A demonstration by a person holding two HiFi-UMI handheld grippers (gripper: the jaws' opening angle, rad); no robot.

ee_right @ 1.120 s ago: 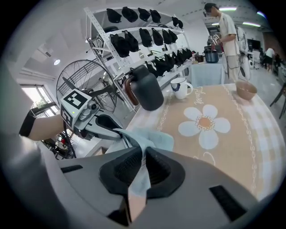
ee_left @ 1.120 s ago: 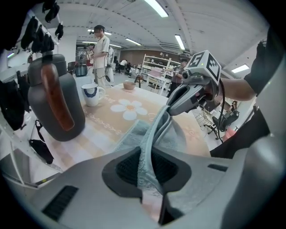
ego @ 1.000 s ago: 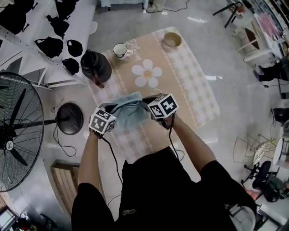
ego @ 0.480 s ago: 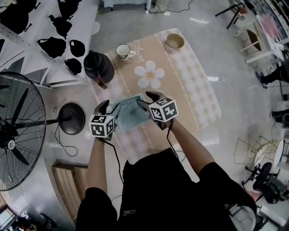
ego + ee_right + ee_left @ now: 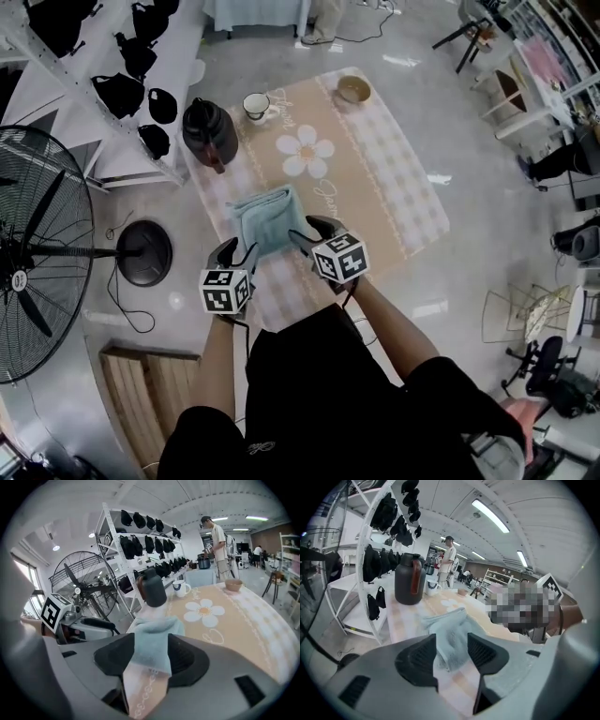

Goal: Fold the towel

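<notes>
The light blue towel (image 5: 265, 220) lies folded in a small bundle on the checked flower tablecloth (image 5: 380, 178). Both grippers sit just short of its near edge. My left gripper (image 5: 234, 253) is open, its jaws having just been opening. In the left gripper view the towel (image 5: 452, 627) lies beyond the spread left gripper (image 5: 452, 652), with no pad pressing on it. My right gripper (image 5: 309, 231) is open too, its jaws also just opened. The right gripper view shows the towel (image 5: 152, 641) in the gap ahead of the right gripper (image 5: 150, 658), untouched.
A black jug (image 5: 208, 131), a white mug (image 5: 255, 105) and a small bowl (image 5: 354, 88) stand at the cloth's far end. A large fan (image 5: 37, 253) and a white rack of black caps (image 5: 122, 84) are at the left. A person (image 5: 216, 536) stands far off.
Both grippers were shut on the towel's upper edge a second ago. They have opened, let it go and drawn back toward me, and the towel now rests folded on the cloth.
</notes>
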